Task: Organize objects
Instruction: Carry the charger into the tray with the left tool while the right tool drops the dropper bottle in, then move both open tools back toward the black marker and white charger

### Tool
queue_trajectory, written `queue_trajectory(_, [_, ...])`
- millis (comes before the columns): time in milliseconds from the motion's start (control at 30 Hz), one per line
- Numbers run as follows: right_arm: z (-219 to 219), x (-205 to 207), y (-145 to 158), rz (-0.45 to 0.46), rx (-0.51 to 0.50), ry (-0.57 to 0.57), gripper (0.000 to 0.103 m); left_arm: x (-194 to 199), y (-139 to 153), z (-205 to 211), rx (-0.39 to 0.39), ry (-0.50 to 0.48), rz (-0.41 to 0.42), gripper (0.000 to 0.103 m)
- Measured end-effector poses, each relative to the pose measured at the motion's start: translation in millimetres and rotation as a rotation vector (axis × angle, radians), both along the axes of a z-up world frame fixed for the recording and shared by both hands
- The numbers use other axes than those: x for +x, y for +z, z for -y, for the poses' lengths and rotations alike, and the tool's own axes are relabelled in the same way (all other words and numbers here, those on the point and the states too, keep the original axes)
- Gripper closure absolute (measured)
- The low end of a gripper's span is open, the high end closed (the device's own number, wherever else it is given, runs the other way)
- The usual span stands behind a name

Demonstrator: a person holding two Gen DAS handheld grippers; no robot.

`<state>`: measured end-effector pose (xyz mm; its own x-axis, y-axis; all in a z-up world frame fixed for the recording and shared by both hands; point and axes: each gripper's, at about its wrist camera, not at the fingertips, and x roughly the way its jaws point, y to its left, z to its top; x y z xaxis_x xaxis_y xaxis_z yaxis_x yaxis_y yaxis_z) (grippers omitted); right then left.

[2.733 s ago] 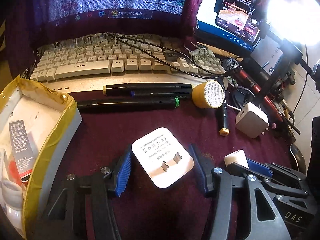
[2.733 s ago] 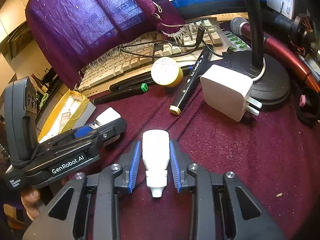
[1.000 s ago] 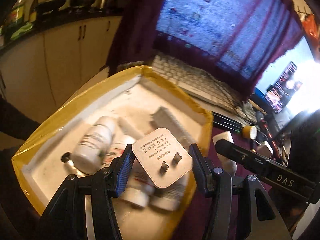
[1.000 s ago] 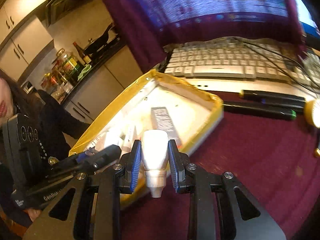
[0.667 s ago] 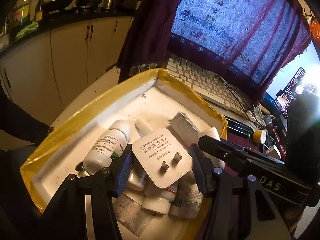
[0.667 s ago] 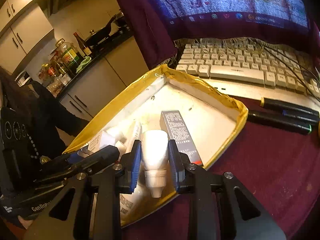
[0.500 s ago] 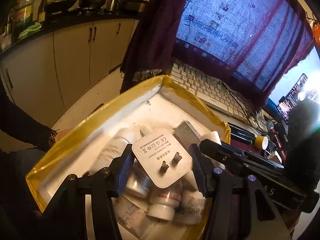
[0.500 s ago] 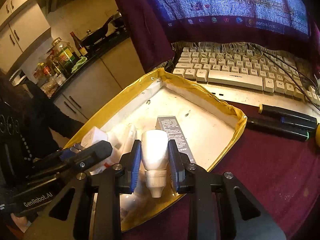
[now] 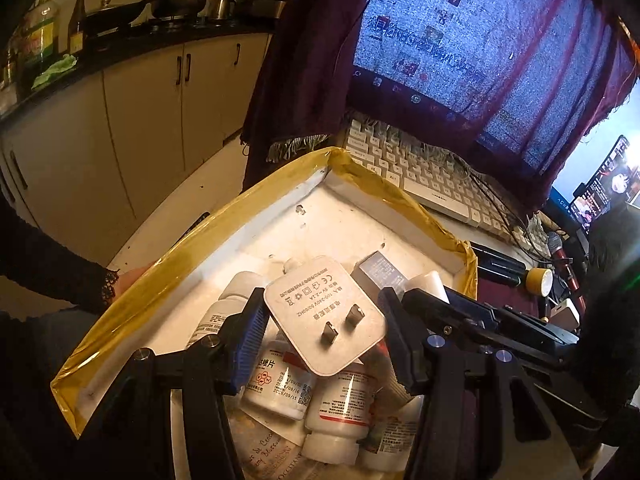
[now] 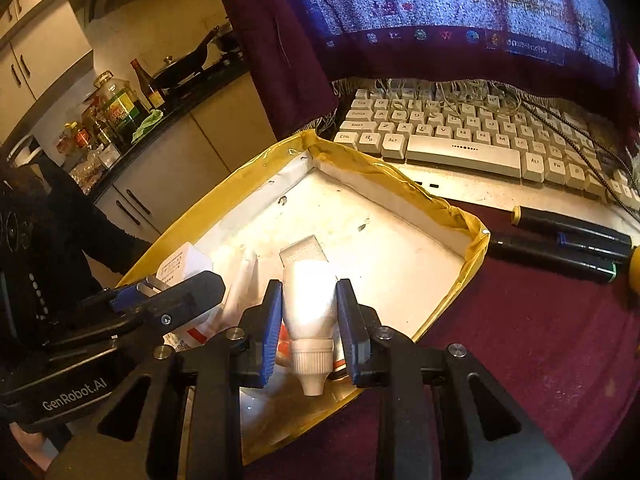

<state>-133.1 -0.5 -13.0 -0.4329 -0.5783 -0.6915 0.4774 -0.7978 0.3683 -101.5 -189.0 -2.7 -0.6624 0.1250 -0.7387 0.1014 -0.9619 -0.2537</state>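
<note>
My left gripper [image 9: 322, 330] is shut on a white plug charger [image 9: 324, 316], prongs facing the camera, and holds it over the yellow-taped white box [image 9: 224, 220]. Several white bottles [image 9: 340, 408] lie in the box under it. My right gripper [image 10: 308, 322] is shut on a white tube [image 10: 308, 300], cap toward the camera, above the near corner of the same box [image 10: 400, 184]. The left gripper with the charger [image 10: 182, 264] shows at the left of the right wrist view. The right gripper body [image 9: 492, 324] crosses the left wrist view.
A white keyboard [image 10: 460, 136] lies behind the box under a purple cloth [image 10: 440, 12]. Black markers [image 10: 560, 240] lie on the maroon mat [image 10: 540, 340] to the right. A yellow tape roll [image 9: 539, 281] and a second charger [image 9: 566, 312] sit farther right.
Both grippers picked their objects off the maroon mat and carried them left over the box. In the last half second they have moved slightly lower over the bottles.
</note>
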Motion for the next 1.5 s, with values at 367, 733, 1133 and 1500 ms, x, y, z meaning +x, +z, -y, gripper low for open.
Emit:
queue_trajectory(367, [-49, 28, 9, 0.004, -0.153, -0.027, 0.053, 19, 10, -5, 0.060, -0.037, -0.079, 0.029])
queue_trajectory(733, [-124, 56, -3, -0.022, -0.150, -0.142, 0.052, 46, 16, -48, 0.021, -0.107, -0.135, 0.029])
queue_trajectory(1133, [-227, 55, -5, -0.043, -0.079, -0.368, 0.052, 52, 12, -138, -0.109, -0.173, -0.201, 0.028])
queue_trajectory(1500, [-278, 42, 15, -0.209, 0.213, -0.514, 0.052, 23, -3, -212, -0.089, -0.345, -0.124, 0.028])
